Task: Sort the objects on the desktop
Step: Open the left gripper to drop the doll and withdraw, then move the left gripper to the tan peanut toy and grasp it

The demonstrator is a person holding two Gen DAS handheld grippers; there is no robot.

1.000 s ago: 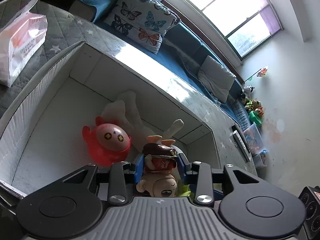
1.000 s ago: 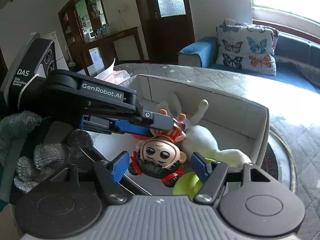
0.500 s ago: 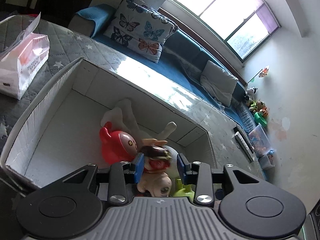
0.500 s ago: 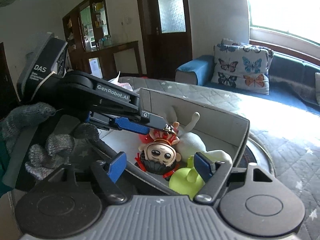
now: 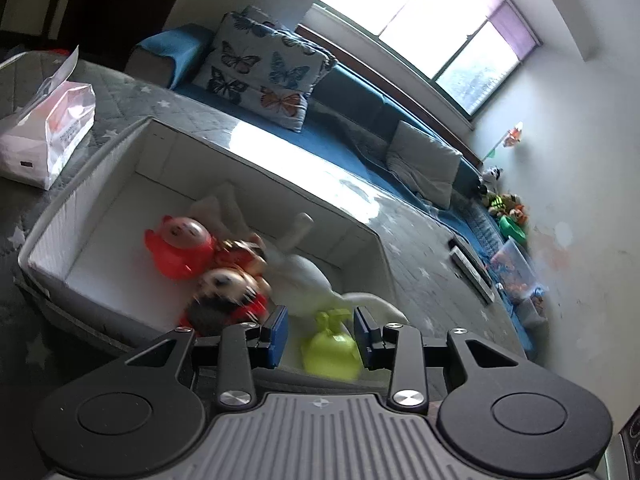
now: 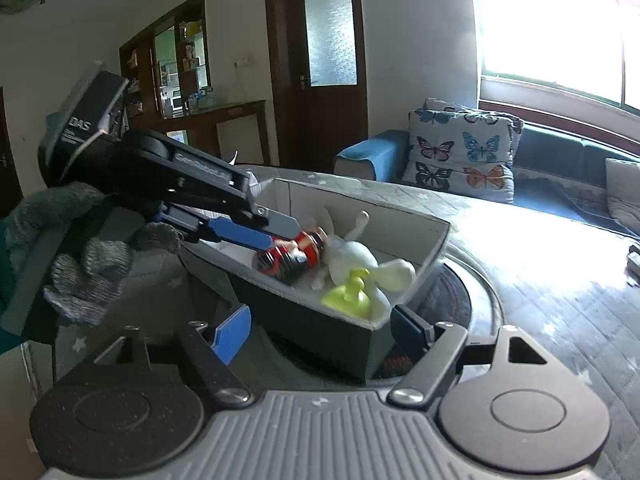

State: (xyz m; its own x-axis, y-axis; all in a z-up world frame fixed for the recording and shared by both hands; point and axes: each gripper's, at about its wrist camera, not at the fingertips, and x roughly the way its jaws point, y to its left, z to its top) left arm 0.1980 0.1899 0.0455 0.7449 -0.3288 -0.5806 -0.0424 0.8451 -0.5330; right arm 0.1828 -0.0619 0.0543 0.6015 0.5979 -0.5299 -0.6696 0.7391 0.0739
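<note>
While blurred, the doll lies head toward the box's near wall.

Black two-finger grippers with blue pads, silver screws, ribbed grey housing; grey knit glove at nine o'clock, "DAS" marking.

The doll with the red outfit is pretty smeared by motion blur in the left wrist view, so its face is mush. The white plush is partly buried behind the doll and the green toy. The gloved hand gets cut off at the frame's left edge.
</note>
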